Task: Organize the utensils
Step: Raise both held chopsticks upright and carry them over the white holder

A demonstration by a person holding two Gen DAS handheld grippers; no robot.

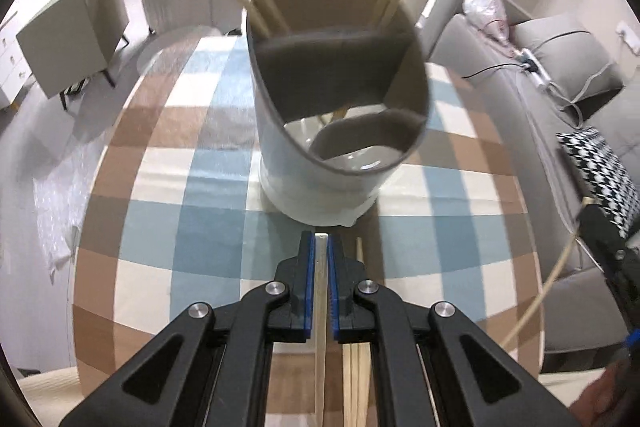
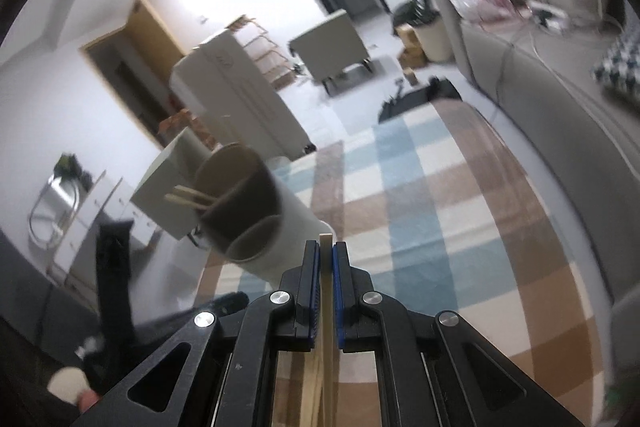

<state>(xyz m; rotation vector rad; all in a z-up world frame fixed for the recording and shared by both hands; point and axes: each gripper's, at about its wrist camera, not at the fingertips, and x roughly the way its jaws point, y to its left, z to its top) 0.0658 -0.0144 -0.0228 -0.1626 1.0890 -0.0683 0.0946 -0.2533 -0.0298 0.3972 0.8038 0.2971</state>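
The left gripper [image 1: 321,247] was pinched on a pale wooden chopstick [image 1: 320,327], just in front of the white utensil holder [image 1: 304,183] standing on the checked table [image 1: 180,247]. More chopsticks [image 1: 256,3] leaned in the holder's far compartments. The right gripper [image 2: 326,255] was clamped on another chopstick [image 2: 327,291], with the holder [image 2: 260,227] just beside it, to its left.

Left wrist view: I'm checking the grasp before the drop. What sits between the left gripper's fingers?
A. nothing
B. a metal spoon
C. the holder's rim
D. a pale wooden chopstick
D: a pale wooden chopstick runs lengthwise between the blue pads of the left gripper, just short of the grey utensil holder.
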